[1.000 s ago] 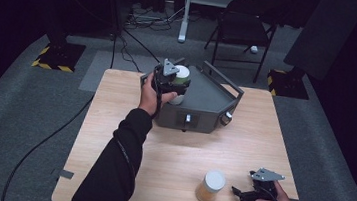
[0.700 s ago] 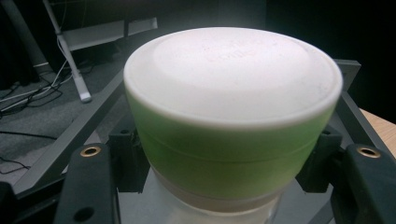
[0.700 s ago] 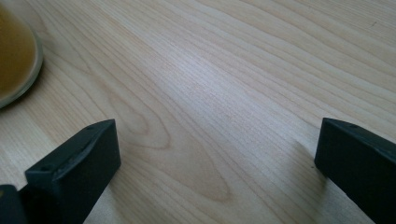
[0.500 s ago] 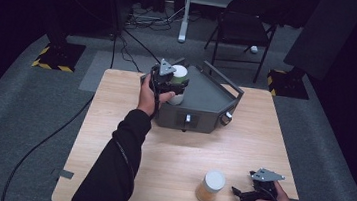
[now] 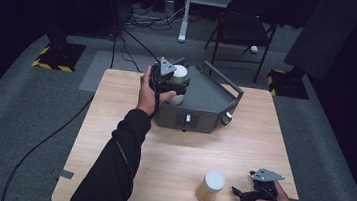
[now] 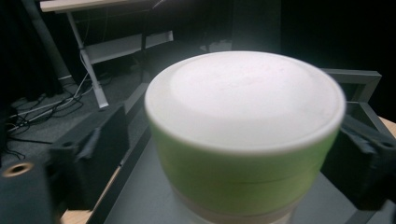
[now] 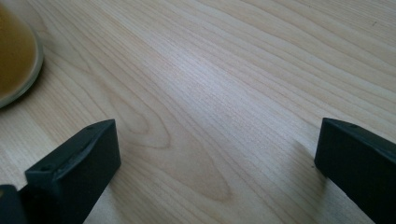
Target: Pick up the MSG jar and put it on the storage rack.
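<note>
A jar with a white lid and green body (image 5: 179, 75) (image 6: 243, 130) stands on the sloped top of a dark grey box-shaped device (image 5: 200, 110) at the table's far side. My left gripper (image 5: 172, 82) (image 6: 233, 154) is around the jar. Its jaws have just been opening and now stand a little off the jar's sides. An amber jar with a white lid (image 5: 210, 186) (image 7: 14, 60) stands near the front edge. Just to its right, my right gripper (image 5: 239, 193) (image 7: 217, 154) rests low over the wood, open, with bare table between its jaws.
The grey device has raised rails (image 5: 221, 80) along its top and a knob (image 5: 227, 116) on its front. The wooden table (image 5: 171, 150) has bare room in its middle and left. A chair (image 5: 245, 22) and cables (image 5: 140, 18) are on the floor beyond.
The left hand and the green jar stay almost where they were on the grey device. The right hand and the amber jar have not moved.
</note>
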`<state>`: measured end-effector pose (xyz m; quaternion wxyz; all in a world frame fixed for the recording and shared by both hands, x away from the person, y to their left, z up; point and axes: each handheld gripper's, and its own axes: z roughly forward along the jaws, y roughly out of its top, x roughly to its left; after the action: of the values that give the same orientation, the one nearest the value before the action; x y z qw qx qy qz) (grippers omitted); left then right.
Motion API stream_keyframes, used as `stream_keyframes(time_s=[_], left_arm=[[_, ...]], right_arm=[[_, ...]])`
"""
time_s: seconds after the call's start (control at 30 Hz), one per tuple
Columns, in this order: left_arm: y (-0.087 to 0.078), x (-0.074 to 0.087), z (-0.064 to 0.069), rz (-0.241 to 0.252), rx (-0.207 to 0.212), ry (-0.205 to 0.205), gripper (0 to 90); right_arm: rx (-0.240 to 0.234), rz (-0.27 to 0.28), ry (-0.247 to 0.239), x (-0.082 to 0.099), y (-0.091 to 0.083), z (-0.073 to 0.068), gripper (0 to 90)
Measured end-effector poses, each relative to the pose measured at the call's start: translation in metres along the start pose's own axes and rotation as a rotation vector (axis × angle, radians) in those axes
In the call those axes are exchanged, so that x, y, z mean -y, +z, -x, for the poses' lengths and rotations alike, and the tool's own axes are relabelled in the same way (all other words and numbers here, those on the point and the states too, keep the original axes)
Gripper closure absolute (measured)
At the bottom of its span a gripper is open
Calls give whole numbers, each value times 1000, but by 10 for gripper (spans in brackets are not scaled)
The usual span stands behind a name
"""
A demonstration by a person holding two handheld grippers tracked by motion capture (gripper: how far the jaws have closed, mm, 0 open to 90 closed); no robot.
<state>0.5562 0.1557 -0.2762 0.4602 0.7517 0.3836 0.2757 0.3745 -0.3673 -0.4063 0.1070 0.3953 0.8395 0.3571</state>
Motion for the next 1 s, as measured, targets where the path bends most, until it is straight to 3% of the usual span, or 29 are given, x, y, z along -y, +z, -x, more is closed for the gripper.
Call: stream_keyframes(time_s=[0.1,0.17,0.27,0.5,0.73,1.0], left_arm=[[-2,-1,1,2,-1,10,35],[-4,-3,-1,-9,22,11,23],[-8,-3,2,-12,15,33,4],[-16,-1,4,1,11,41,3],[-25,6,6,10,10,63,3],[-35,15,10,2,15,114,3]], right_arm=[[0,0,0,0,0,0,0],[0,0,0,0,0,0,0],[-1,0,0,0,0,0,0],[-1,0,-1,0,0,0,0],[-1,0,-1,0,0,0,0],[-1,0,0,0,0,0,0]])
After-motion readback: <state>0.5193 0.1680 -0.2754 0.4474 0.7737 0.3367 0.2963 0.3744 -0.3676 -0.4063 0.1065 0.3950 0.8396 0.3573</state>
